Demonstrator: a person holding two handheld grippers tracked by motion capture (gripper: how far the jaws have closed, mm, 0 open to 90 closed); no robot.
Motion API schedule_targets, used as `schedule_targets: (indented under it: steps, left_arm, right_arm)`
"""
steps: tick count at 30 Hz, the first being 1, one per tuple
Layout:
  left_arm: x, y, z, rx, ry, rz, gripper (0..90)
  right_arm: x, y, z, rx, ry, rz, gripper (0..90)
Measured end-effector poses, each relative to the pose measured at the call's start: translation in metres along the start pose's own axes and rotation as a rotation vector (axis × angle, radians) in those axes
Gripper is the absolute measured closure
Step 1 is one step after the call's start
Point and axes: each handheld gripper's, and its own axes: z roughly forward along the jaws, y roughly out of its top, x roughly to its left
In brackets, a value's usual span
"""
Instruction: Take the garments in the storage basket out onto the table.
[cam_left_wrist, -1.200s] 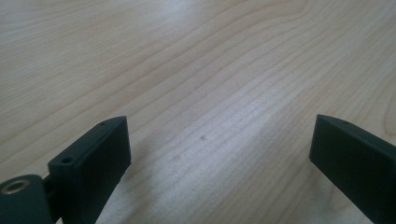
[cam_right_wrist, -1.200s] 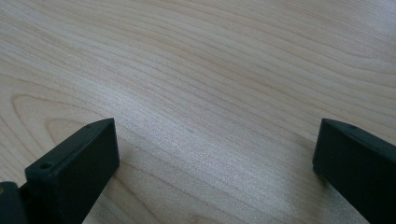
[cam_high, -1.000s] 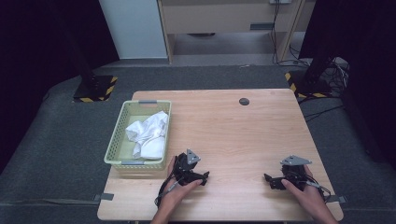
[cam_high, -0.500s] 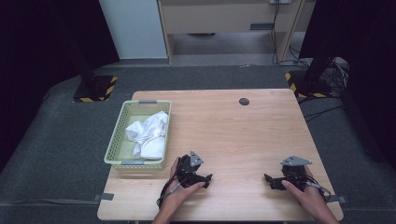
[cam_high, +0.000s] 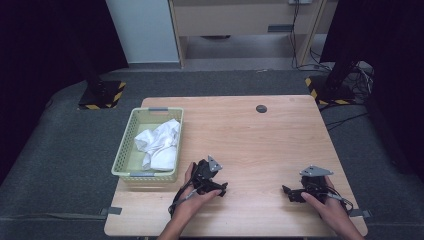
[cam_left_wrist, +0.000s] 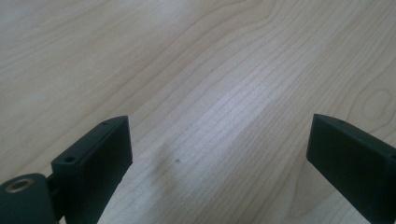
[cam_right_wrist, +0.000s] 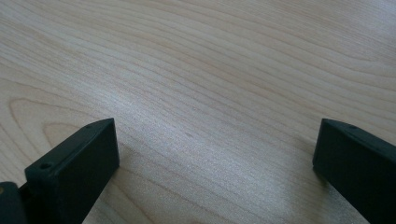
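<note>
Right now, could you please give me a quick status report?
Left gripper and right gripper open, empty, low over table. White cloth in basket, untouched. Nothing between.

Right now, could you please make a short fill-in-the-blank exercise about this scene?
1. The white cloth lies in the ____.
2. The jaws of the left gripper stand ____.
3. Both grippers are low over the wooden ____.
4. The right gripper holds ____.

Missing words: basket; open; table; nothing
</note>
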Motion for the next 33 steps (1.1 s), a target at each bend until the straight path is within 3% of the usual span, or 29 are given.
schedule_targets:
  steps: [7,14,20,24,27,29,33]
  left_arm:
    - [0.012,0.019,-0.007,0.001,0.006,0.008,7.3]
    - [0.018,0.043,-0.021,-0.001,0.005,0.042,7.0]
    - [0.028,0.05,-0.023,0.018,-0.007,0.053,6.8]
    - [0.032,0.056,-0.03,0.023,-0.014,0.088,6.8]
    - [0.04,0.061,-0.036,0.037,-0.032,0.101,6.6]
    - [0.047,0.064,-0.042,0.036,-0.021,0.115,6.6]
    - [0.063,0.067,-0.057,0.027,-0.045,0.094,5.8]
  right_arm:
    - [0.0,-0.001,-0.001,0.0,-0.002,0.002,0.4]
    - [0.001,-0.003,-0.003,0.001,-0.001,0.004,0.4]
    - [0.001,-0.003,-0.003,0.001,0.001,0.002,0.4]
    - [0.001,-0.003,-0.003,0.002,0.001,0.002,0.4]
    - [0.001,-0.002,-0.002,0.002,0.0,0.004,0.4]
    - [0.001,-0.001,-0.002,0.001,-0.002,0.003,0.4]
    - [0.003,0.001,0.001,0.001,0.003,0.001,0.4]
